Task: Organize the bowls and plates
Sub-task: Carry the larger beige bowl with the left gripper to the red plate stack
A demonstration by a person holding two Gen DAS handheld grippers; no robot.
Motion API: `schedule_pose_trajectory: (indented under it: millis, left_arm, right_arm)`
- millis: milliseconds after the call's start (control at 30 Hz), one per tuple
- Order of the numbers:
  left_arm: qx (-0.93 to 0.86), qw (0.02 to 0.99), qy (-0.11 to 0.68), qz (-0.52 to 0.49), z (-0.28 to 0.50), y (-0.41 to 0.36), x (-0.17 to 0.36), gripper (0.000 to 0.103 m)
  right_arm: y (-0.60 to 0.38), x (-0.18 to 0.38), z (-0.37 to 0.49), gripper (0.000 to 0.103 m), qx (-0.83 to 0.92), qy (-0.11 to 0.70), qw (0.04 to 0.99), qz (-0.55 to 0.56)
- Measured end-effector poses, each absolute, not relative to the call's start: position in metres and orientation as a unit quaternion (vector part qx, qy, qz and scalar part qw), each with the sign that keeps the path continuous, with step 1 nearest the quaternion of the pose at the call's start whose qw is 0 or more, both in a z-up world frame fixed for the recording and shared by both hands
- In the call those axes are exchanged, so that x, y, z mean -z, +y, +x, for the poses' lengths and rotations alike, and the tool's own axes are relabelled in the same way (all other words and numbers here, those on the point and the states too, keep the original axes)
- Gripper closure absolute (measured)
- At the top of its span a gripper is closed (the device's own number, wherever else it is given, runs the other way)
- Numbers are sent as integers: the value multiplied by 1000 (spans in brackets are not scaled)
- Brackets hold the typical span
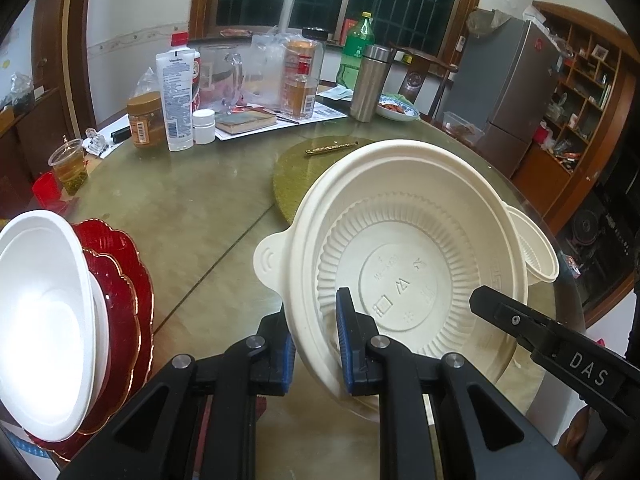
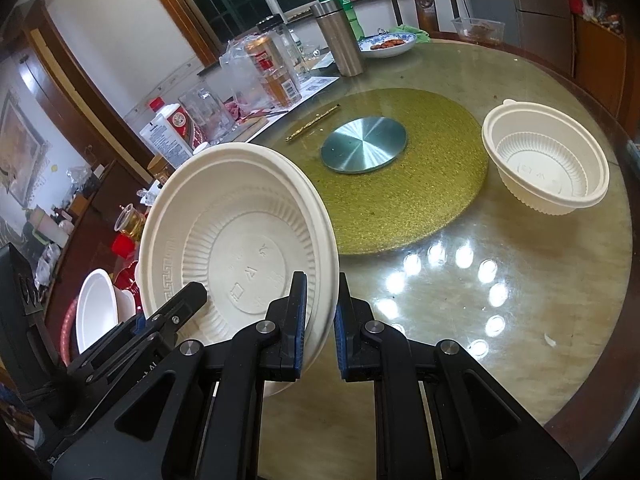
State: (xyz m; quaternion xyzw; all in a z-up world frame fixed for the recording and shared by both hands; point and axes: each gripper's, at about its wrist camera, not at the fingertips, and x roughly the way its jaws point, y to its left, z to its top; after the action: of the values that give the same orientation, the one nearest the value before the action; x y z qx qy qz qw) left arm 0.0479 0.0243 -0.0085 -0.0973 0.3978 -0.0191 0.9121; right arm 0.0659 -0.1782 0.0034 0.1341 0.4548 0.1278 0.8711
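Note:
A large cream plastic bowl [image 1: 420, 272] [image 2: 240, 240] with a ribbed base hangs tilted above the table, held from two sides. My left gripper [image 1: 316, 336] is shut on its near-left rim. My right gripper [image 2: 322, 304] is shut on the opposite rim. A smaller cream bowl [image 2: 548, 168] [image 1: 536, 248] stands upright on the table to the right. At the left table edge a white bowl [image 1: 44, 320] [image 2: 96, 308] rests on stacked red scalloped plates [image 1: 120, 280].
The round glass-topped table [image 2: 520, 300] carries a gold turntable mat [image 2: 400, 208] with a metal disc [image 2: 364, 144]. Bottles, jars, a steel thermos [image 1: 368, 84], a cup of tea [image 1: 72, 166] and a dish of food crowd the far side.

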Motion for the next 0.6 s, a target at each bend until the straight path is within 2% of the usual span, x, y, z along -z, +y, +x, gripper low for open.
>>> schedule_pose_trajectory:
  millis: [600]
  left_arm:
    - [-7,920,380,-99,26,50,-7,86]
  right_arm:
    - [-144,-18,56,91,-154,442,877,108]
